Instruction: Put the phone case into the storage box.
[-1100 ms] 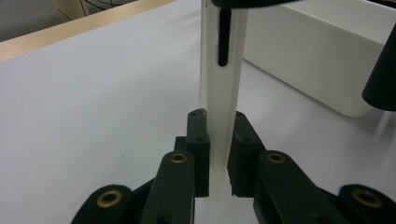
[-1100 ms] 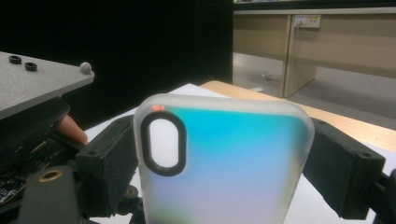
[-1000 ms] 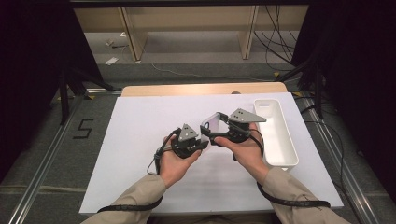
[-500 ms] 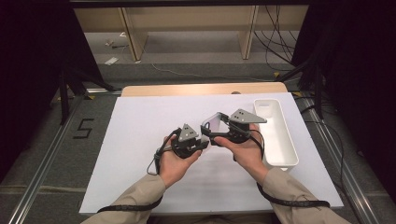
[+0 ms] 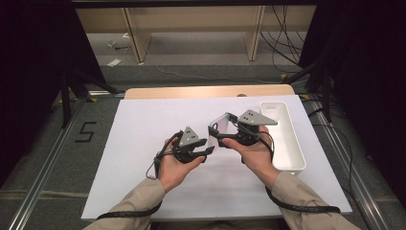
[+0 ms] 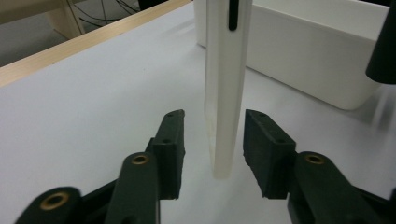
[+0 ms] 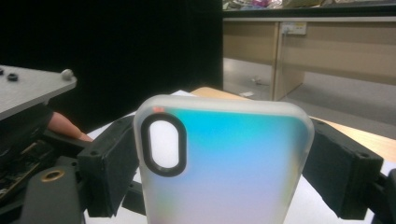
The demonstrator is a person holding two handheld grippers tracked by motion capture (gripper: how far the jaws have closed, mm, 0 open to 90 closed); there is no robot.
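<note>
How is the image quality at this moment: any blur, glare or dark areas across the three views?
High view: even light on the white table, black at both sides. Left gripper view: phone case edge sharp enough, a dark shape at the right margin blurred. Right gripper view: case close and soft, with an iridescent sheen; left background black.

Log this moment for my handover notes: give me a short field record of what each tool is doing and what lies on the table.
held item: phone case, frosted, with oval camera cutout
right tool: clamped on the case's two side edges
left tool: jaws have just been opening; case edge stands between them, gaps either side
bin: white, at the table's right edge
table: white top
</note>
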